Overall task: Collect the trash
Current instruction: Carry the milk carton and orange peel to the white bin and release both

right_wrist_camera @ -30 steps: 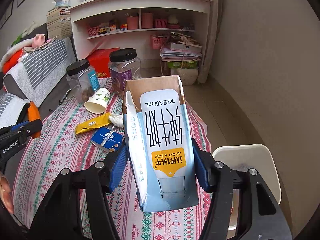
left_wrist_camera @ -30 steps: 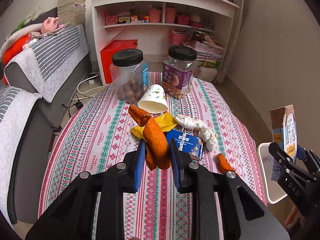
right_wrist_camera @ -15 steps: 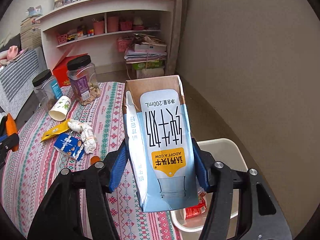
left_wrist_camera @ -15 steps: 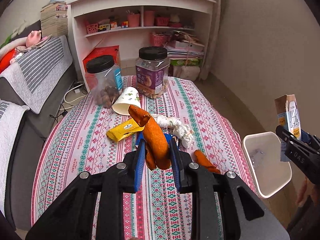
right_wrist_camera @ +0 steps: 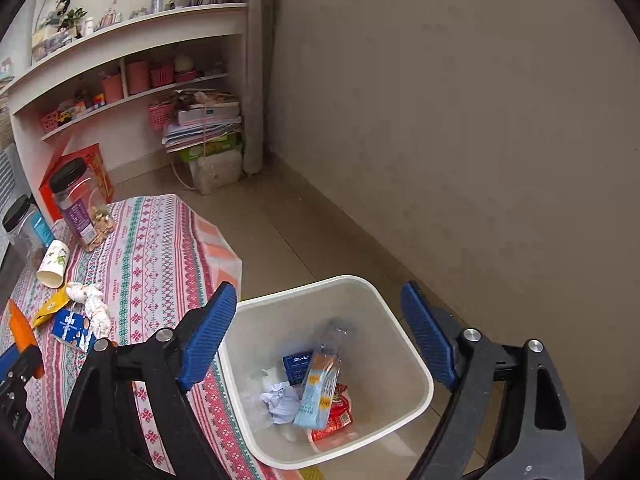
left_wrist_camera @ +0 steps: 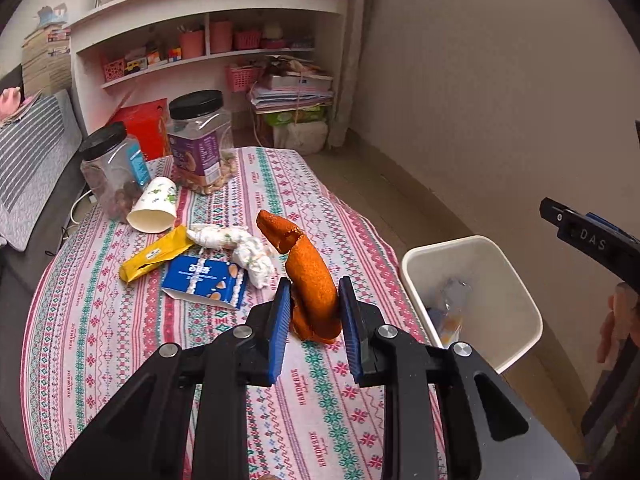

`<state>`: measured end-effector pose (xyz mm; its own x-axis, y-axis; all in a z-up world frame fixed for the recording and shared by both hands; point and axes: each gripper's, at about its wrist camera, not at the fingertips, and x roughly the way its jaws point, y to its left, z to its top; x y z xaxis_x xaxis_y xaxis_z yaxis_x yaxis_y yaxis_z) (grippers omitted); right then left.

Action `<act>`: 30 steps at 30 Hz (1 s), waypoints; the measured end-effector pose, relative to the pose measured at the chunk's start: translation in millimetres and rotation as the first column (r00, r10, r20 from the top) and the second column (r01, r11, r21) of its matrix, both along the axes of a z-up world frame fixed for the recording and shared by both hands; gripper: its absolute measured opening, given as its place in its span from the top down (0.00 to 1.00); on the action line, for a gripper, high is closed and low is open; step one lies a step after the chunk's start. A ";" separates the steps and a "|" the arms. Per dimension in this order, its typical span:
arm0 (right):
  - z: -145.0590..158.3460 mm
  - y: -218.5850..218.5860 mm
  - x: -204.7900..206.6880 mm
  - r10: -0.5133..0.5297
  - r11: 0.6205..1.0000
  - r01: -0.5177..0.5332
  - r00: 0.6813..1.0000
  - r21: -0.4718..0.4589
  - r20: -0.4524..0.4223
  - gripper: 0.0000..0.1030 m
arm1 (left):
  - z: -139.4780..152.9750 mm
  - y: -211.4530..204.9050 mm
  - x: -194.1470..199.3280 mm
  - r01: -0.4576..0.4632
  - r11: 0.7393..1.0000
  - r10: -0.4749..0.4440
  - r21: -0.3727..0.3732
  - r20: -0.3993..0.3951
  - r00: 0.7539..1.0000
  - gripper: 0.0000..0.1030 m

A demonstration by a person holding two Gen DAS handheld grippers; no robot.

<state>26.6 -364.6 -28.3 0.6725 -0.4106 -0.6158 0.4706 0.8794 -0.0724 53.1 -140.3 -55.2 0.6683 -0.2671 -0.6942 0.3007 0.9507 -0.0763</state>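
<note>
My left gripper (left_wrist_camera: 314, 318) is shut on a curled orange peel (left_wrist_camera: 308, 276), held above the patterned tablecloth (left_wrist_camera: 120, 344). My right gripper (right_wrist_camera: 320, 336) hangs over the white trash bin (right_wrist_camera: 400, 320) beside the table; its jaws are opening with nothing between them. The light blue milk carton (right_wrist_camera: 318, 396) lies inside the bin on other trash, a crumpled paper (right_wrist_camera: 280, 398) and a red wrapper (right_wrist_camera: 338, 412). On the table lie a paper cup (left_wrist_camera: 154, 206), a yellow wrapper (left_wrist_camera: 156, 254), a blue packet (left_wrist_camera: 206, 280) and a crumpled tissue (left_wrist_camera: 244, 246).
Two black-lidded jars (left_wrist_camera: 200, 140) stand at the table's far end. A white shelf unit (left_wrist_camera: 208, 28) and stacked papers (left_wrist_camera: 294, 92) line the back wall. A grey sofa (left_wrist_camera: 32, 160) is on the left. Bare floor and a plain wall (right_wrist_camera: 460, 120) flank the bin (left_wrist_camera: 472, 300).
My right gripper swung right over the bin and let the milk carton drop into it. My left gripper moved right with the peel, bringing the bin into closer view.
</note>
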 end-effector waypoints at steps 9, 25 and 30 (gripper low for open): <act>17.8 -45.9 -25.7 -0.134 0.989 0.129 0.989 0.064 0.066 0.08 | -3.7 -83.9 -13.0 0.131 0.991 -0.132 -0.039 -0.028 0.991 0.75; 16.7 -34.2 -22.7 -0.125 0.990 0.120 0.990 0.080 0.059 0.07 | 2.1 -89.8 -1.9 0.112 0.993 -0.112 0.036 0.002 0.994 0.35; 12.5 -1.7 -6.3 -0.052 0.998 0.051 0.998 0.035 0.034 0.07 | 4.6 -48.0 16.3 0.006 0.998 -0.007 0.058 0.026 1.000 0.35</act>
<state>20.3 -366.3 -15.8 0.6721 -0.4247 -0.6066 0.5171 0.8555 -0.0259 69.4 -188.3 -50.6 0.6846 -0.2316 -0.6911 0.3080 0.9513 -0.0137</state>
